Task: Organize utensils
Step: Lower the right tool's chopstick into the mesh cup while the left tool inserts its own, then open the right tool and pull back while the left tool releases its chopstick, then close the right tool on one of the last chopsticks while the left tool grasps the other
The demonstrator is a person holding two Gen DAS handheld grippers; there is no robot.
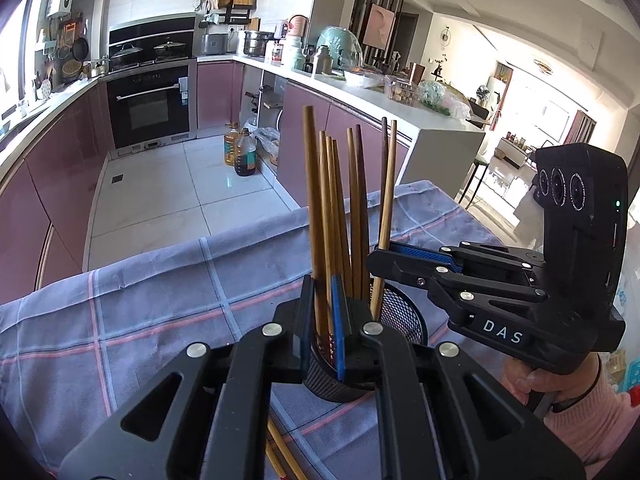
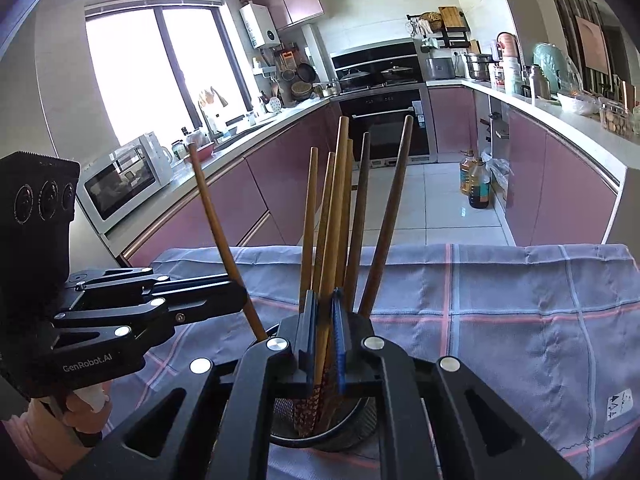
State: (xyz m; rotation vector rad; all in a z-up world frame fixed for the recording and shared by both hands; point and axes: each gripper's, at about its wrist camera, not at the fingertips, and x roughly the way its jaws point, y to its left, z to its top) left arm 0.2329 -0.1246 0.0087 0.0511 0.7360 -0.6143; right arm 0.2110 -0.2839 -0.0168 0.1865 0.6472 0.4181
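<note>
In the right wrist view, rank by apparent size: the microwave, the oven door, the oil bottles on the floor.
1. Oven door and microwave: look about alike, and the microwave sits nearer the camera, so I won't rank them.
2. Oil bottles: clearly smallest.

- A checked purple cloth (image 1: 168, 300) is covering the tabletop.
- Two oil bottles (image 1: 240, 152) are standing on the tiled floor (image 1: 168, 192).
- A white microwave (image 2: 124, 178) is sitting on the counter beside the window (image 2: 160, 72).
- A built-in oven (image 1: 150, 106) is facing the room.

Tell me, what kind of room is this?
It looks like a home kitchen. There's a built-in oven, a microwave on the counter, and pots on the stove.
</note>
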